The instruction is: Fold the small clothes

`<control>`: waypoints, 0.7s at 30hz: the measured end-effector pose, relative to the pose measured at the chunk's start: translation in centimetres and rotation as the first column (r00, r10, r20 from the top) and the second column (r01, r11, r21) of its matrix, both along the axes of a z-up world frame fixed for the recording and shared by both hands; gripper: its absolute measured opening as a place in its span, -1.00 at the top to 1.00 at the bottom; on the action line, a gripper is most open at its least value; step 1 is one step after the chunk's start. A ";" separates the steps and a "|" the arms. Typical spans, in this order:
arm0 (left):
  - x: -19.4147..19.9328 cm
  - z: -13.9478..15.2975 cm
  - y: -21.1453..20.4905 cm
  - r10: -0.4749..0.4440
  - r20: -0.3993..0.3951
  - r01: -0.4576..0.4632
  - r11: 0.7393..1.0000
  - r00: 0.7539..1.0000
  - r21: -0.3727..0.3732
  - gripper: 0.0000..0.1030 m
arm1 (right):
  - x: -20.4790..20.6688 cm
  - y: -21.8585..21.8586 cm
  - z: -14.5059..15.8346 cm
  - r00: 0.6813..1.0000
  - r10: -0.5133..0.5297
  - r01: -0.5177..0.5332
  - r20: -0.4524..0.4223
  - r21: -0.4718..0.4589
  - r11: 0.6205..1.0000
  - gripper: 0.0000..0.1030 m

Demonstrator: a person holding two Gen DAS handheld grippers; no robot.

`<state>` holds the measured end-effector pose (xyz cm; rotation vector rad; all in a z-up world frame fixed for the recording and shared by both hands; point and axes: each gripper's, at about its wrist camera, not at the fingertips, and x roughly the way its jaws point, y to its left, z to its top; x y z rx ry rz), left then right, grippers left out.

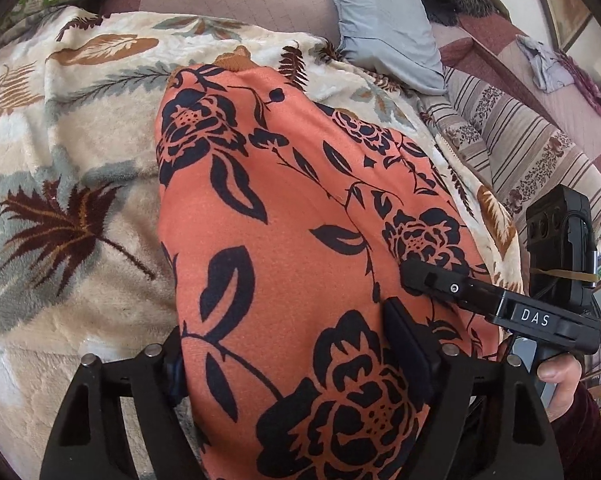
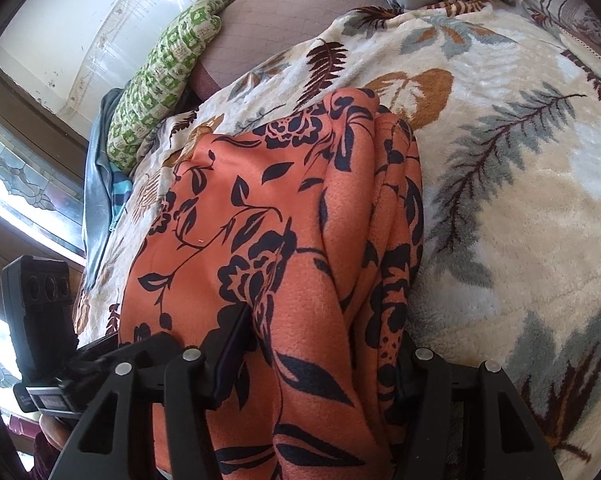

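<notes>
My left gripper (image 1: 296,364) pinches the near edge of the orange garment with black flowers (image 1: 284,240), the cloth bunched between both fingers. My right gripper (image 2: 312,360) clamps the same garment (image 2: 284,248) just beside it, its fingers pressed into folded layers. The garment lies on a cream blanket with a leaf pattern (image 1: 80,184), stretching away from me. In the left view my right gripper (image 1: 432,280) shows, touching the fabric. A grey pillow (image 1: 384,24) and a green patterned cushion (image 2: 168,68) sit beyond.
</notes>
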<state>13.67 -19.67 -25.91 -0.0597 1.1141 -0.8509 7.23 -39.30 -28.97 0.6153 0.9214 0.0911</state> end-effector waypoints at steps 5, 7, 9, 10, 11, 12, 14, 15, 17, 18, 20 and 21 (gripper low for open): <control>0.2 0.6 0.6 0.016 0.004 -0.016 0.999 1.000 -0.030 -0.14 | 0.2 0.8 0.7 1.000 0.006 -0.006 0.006 -0.065 0.998 -0.17; -0.1 0.9 0.7 0.017 0.022 -0.017 0.999 1.000 -0.033 -0.09 | 0.1 1.7 1.3 1.000 0.016 -0.012 0.024 -0.131 0.991 -0.10; -0.3 0.9 0.8 0.021 0.031 -0.020 0.999 0.999 -0.033 -0.08 | -0.1 2.5 1.9 0.999 0.027 -0.018 0.047 -0.193 0.981 -0.04; -0.4 1.0 0.8 0.023 0.036 -0.022 0.999 0.999 -0.034 -0.06 | -0.2 2.7 2.2 0.998 0.030 -0.017 0.055 -0.211 0.977 -0.01; -0.5 1.1 0.9 0.024 0.044 -0.023 0.999 0.999 -0.035 -0.03 | -0.3 2.9 2.4 0.998 0.030 -0.016 0.060 -0.222 0.975 0.00; -0.6 1.2 0.9 0.024 0.053 -0.023 0.999 0.998 -0.034 -0.02 | -0.5 3.1 2.5 0.998 0.029 -0.014 0.062 -0.230 0.973 0.02; -1.0 1.5 1.1 0.022 0.074 -0.019 0.999 0.997 -0.034 0.02 | -0.8 3.3 3.0 0.997 0.026 -0.008 0.071 -0.240 0.971 0.06; -1.1 1.7 1.3 0.020 0.082 -0.017 0.999 0.996 -0.035 0.03 | -1.0 3.4 3.3 0.997 0.025 -0.005 0.077 -0.243 0.970 0.08; -1.4 2.0 1.8 0.022 0.082 -0.018 0.999 0.996 -0.040 0.06 | -1.4 3.8 3.8 0.996 0.028 -0.005 0.090 -0.247 0.969 0.10; -1.5 2.3 2.2 0.024 0.080 -0.020 0.999 0.996 -0.046 0.07 | -1.6 4.0 4.1 0.995 0.031 -0.006 0.095 -0.247 0.969 0.12; -1.9 2.9 3.0 0.027 0.093 -0.021 0.998 0.995 -0.055 0.10 | -2.1 4.5 4.6 0.994 0.044 -0.018 0.102 -0.246 0.969 0.15; -2.2 3.2 3.4 0.029 0.104 -0.024 0.998 0.994 -0.052 0.10 | -2.4 4.8 4.8 0.993 0.051 -0.025 0.103 -0.242 0.970 0.17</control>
